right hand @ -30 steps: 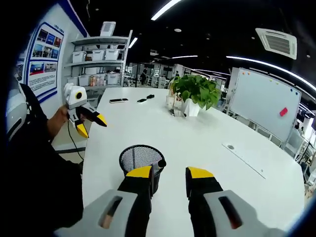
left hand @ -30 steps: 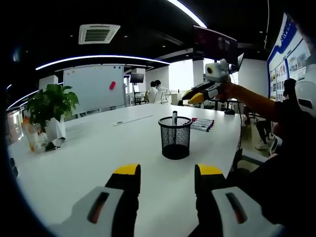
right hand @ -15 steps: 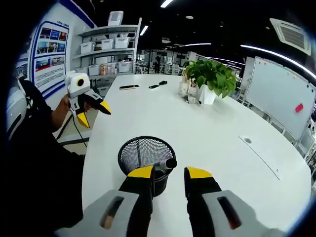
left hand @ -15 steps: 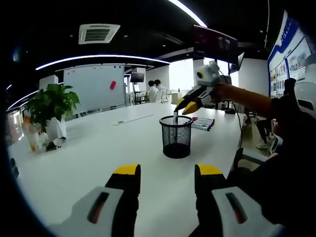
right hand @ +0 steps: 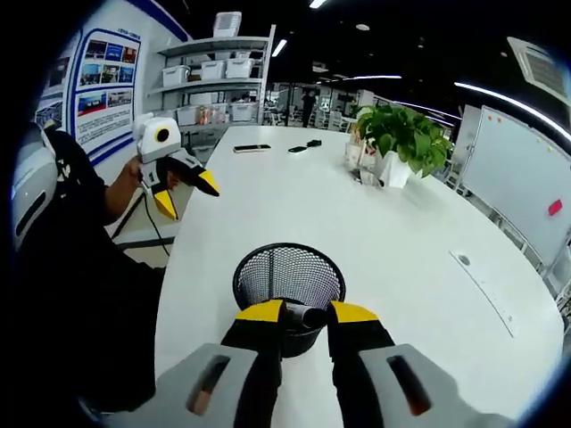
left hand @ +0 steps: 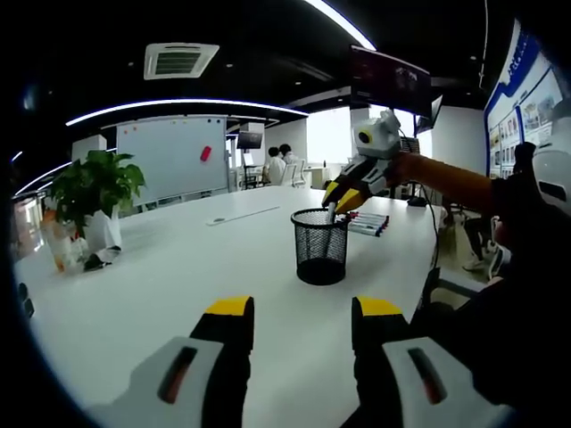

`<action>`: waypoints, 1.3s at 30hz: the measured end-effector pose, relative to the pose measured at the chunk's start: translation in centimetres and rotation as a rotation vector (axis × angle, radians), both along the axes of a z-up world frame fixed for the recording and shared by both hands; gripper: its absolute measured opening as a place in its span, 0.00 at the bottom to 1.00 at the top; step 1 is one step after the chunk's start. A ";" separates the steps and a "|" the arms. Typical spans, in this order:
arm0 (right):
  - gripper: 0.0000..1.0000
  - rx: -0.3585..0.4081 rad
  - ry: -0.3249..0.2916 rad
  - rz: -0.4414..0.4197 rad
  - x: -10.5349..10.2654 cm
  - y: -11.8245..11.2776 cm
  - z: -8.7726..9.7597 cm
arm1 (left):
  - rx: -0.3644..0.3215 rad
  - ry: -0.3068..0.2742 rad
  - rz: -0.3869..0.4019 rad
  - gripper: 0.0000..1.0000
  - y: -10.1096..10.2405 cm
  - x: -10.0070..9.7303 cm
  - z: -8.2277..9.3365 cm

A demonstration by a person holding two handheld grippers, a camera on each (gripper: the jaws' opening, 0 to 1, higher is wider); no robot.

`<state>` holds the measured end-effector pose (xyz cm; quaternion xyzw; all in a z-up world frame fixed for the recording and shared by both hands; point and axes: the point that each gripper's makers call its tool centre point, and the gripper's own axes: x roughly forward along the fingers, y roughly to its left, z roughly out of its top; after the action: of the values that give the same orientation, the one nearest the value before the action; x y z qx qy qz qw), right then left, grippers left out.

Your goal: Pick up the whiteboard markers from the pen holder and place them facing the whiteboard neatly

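Right claw [right hand: 304, 314] grips marker [right hand: 312, 316] in holder [right hand: 287, 278].

In the left gripper view, the left gripper [left hand: 302, 321] sits low and near, with the table [left hand: 161, 285] stretching ahead of it. Straight ahead on the table stands the pen holder [left hand: 320, 247]. The right gripper [left hand: 341, 196] reaches in from the right, above the holder's rim, its tips around a marker [left hand: 332, 212] standing in the holder. Beyond the holder (further right) lie more markers [left hand: 367, 223] side by side. A plant [left hand: 89, 192] stands far left; a whiteboard [left hand: 169, 159] stands behind the table. In the right gripper view, the holder lies just ahead of the jaws.
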<state>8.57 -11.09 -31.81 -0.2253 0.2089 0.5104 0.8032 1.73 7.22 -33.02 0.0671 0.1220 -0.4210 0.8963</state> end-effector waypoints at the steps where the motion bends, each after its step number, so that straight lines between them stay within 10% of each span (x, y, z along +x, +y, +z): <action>1: 0.21 0.003 0.002 0.006 -0.1 0.0 0.0 | 0.000 0.001 -0.001 0.45 0.0 0.0 0.0; 39: 0.13 0.015 0.068 -0.076 -1.0 -0.5 0.0 | 0.003 0.012 -0.006 0.45 -0.4 0.1 -0.5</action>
<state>7.60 -11.63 -31.85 -0.1936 0.2408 0.4885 0.8160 1.80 6.83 -33.56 0.0661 0.1279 -0.4240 0.8942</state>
